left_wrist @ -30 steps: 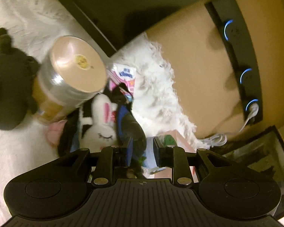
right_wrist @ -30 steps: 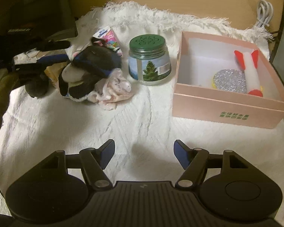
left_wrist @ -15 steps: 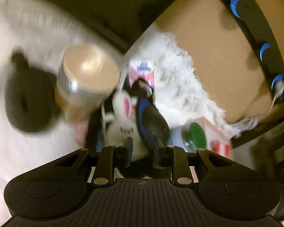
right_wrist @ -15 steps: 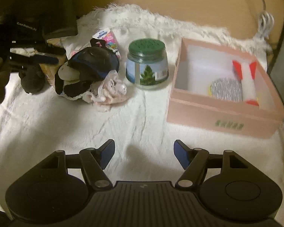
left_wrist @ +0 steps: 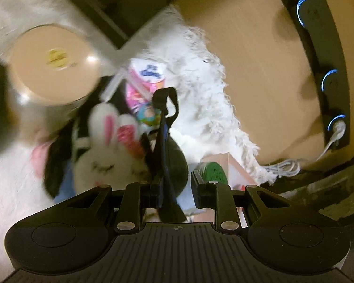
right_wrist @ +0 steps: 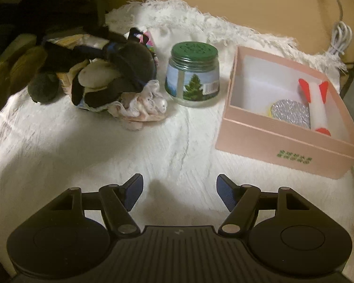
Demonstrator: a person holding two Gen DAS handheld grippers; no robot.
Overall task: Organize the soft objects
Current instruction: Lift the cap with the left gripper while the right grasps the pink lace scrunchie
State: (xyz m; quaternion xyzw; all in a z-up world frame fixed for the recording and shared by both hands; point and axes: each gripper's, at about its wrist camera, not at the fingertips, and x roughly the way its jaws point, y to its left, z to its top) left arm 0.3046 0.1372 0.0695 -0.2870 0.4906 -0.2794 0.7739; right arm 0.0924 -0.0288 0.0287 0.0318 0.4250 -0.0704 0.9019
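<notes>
Left tool [left_wrist: 174,186]: jaws set narrow, pinching the dark strap of the black plush toy [left_wrist: 171,162]; the strap runs up between the fingers and ends in a loop above them.
Right tool [right_wrist: 179,192]: jaws wide apart, nothing between them, hanging over bare white cloth [right_wrist: 106,155].
Black plush toy: on the cloth at the left, a white bunny face [left_wrist: 106,155] showing on its front, with a pink frilly piece [right_wrist: 141,103] just beside it.
Pink box [right_wrist: 283,141]: open, at the right; a silver glitter disc [right_wrist: 291,114] and a white-and-red soft piece [right_wrist: 317,103] lie inside.
Green-lidded jar [right_wrist: 193,75]: upright between toy and box.
Tan-lidded canister [left_wrist: 54,63]: behind the toy, blurred.
Tissue packet [left_wrist: 148,75]: just beyond the bunny ears.
</notes>
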